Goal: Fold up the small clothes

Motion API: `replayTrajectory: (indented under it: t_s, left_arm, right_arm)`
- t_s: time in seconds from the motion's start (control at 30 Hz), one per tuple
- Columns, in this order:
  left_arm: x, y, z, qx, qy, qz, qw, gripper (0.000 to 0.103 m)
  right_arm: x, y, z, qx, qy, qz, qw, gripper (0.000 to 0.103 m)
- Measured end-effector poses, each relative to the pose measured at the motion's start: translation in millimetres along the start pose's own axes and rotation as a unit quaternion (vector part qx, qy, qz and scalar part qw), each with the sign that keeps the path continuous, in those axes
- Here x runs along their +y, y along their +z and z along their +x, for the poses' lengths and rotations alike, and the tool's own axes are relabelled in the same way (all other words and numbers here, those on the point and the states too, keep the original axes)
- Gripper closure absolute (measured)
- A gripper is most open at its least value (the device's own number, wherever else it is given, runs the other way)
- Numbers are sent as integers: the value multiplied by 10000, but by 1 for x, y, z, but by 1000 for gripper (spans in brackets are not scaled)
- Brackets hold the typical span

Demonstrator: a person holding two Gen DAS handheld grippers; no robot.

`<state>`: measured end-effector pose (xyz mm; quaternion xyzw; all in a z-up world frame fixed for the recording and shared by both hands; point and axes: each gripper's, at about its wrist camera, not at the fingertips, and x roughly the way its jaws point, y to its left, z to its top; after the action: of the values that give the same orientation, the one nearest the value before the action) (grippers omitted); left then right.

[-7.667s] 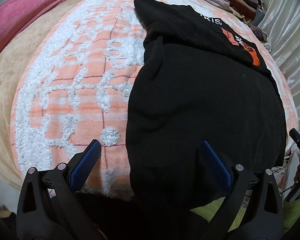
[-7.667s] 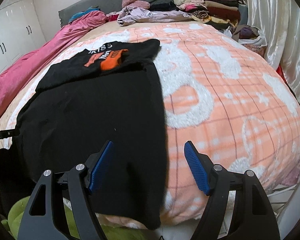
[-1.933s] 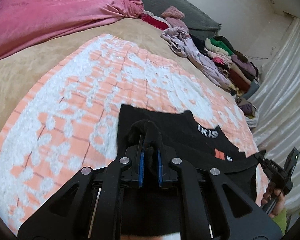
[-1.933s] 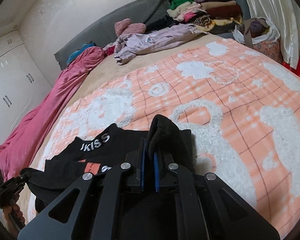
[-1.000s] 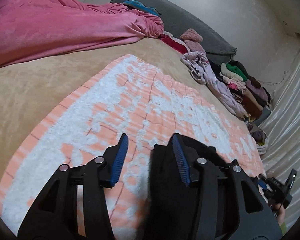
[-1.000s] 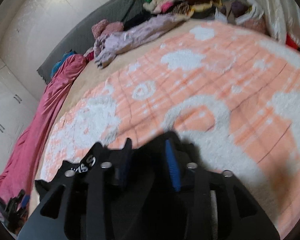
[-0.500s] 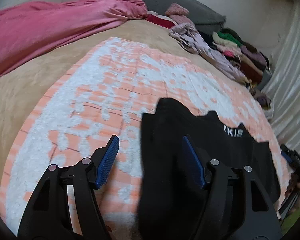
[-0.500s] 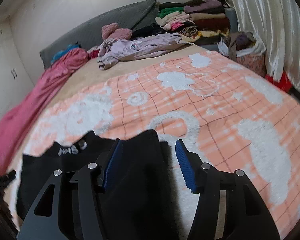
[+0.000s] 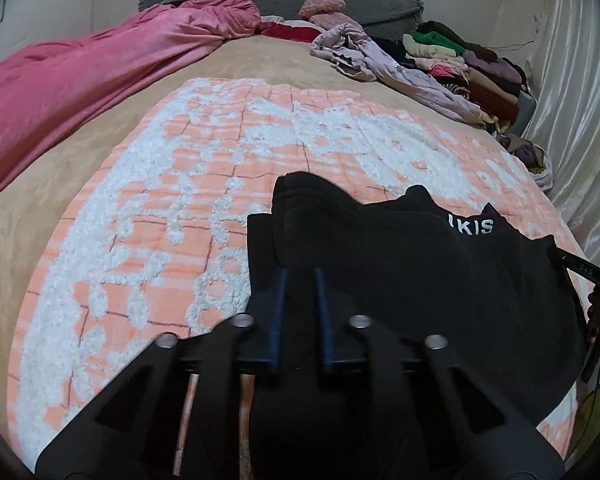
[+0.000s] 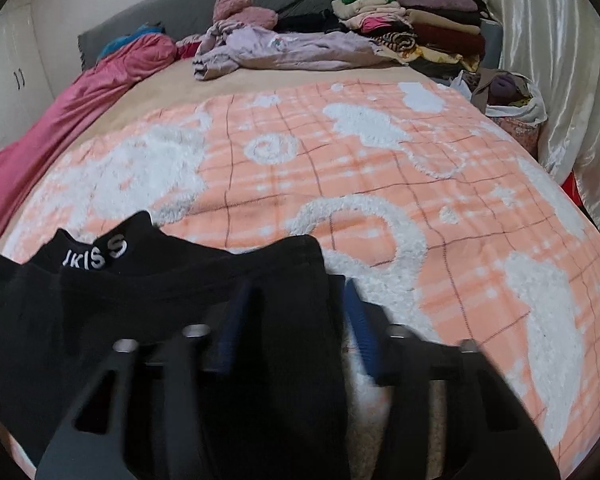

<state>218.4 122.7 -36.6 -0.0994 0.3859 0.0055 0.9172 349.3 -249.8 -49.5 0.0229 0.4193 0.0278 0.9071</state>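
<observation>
A black garment (image 9: 420,280) with white lettering lies folded on the orange and white blanket (image 9: 180,200). My left gripper (image 9: 299,280) sits over its left part with the blue fingers close together, a narrow gap between them. The garment also shows in the right wrist view (image 10: 180,292). My right gripper (image 10: 296,292) is partly open over the garment's right edge, with black fabric lying between the fingers. Both grippers are blurred by motion.
A pink blanket (image 9: 80,80) lies along the left side. A lilac garment (image 10: 284,52) and a stack of folded clothes (image 10: 420,24) sit at the head of the bed. A bag (image 10: 512,100) and white curtains (image 10: 572,60) are on the right.
Both grippers let go of the garment after laying its folded edge down. Since half a second ago the left fingers have closed in and both grippers have drawn back over the cloth.
</observation>
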Motion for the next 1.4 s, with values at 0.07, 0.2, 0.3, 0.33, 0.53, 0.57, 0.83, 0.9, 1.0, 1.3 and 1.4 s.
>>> replayTrajectory:
  t_s: [0.07,0.2,0.3,0.33,0.53,0.57,0.83,0.9,1.0,1.3,1.4]
  left_arm:
    - [0,1,-3,-61,-18,-28,10000,99]
    - [4,7,-18,-340,-109,-153,9992,100]
    - [5,10,-29,-582,-144,-165,9981,100]
    - [5,11,-31,-624,-130,-149,9979,100]
    - [4,10,-15,-501,167,4,9986,100]
    - [5,9,-9,-412,219,21,9989,99]
    - [12,-1,14,-67,369,-10,9993,98]
    - [12,-3,15,-75,402,3,9992,97]
    - [13,-3,15,-49,421,-3,9991,95]
    - [13,-4,7,-2,472,-9,9989,90]
    - [13,-4,6,1,474,-18,9989,90]
  right_arm:
    - [1,0,0,-9,-78,-32,10000,85]
    - [-3,1,-12,-287,82,62,9995,90]
    - [-6,4,-22,-479,146,180,9986,91]
    - [-7,5,-24,-511,156,236,9983,92]
    - [-22,5,-13,-463,49,652,9968,94]
    - [-23,4,-8,-374,4,663,9971,94]
    - [-21,-3,9,-130,-208,671,9974,91]
    - [-22,-4,9,-132,-204,668,9975,89]
    - [-22,-5,8,-143,-237,653,9975,85]
    - [-23,-4,2,-149,-303,670,9972,73]
    - [-26,-3,-4,-186,-274,763,9965,61]
